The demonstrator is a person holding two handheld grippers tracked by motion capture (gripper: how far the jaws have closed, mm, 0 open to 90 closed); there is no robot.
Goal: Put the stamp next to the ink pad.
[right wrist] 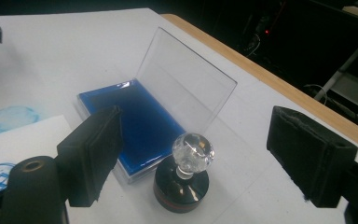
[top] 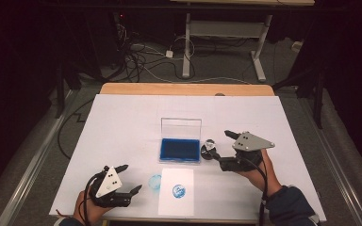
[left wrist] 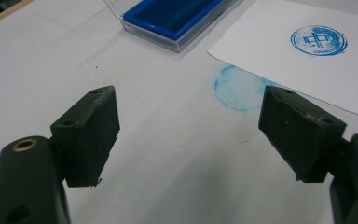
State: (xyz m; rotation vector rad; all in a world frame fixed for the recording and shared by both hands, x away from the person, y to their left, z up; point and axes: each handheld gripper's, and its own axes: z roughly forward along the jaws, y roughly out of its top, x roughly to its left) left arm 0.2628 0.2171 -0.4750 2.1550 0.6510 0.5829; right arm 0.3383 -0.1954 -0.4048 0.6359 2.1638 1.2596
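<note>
The round black stamp with a clear faceted knob handle (right wrist: pixel 185 175) stands upright on the white-covered worktop (top: pixel 122 122), just beside the right-hand edge of the blue ink pad in its clear plastic case (top: pixel 180 149), whose lid stands open at the pad's 12 o'clock side. In the high view the stamp (top: pixel 209 149) sits at 3 o'clock from the pad.

The right gripper (right wrist: pixel 196 154) has its jaws spread wide, 1 on each side of the stamp and clear of it; nothing is pinched. The left gripper (left wrist: pixel 189 135) is likewise spread and empty, resting near the worktop's near edge at about 9 o'clock from the white sheet of paper with a round blue print (top: pixel 176 190). A pale blue ring smudge (top: pixel 155 181) marks the worktop cover just left of that sheet.

As a judgement: the stamp looks small, rigid and fairly light, with a squat base that keeps it stable while standing. The knob is glossy and rounded, probably glass or acrylic, so pads could slip off it, and its thin neck looks like the weak point. The matte cylindrical base is likely the safer hold, taken from 2 opposite sides low down, keeping it upright. The inked underside will smear whatever it touches, so it should be lifted straight up.
</note>
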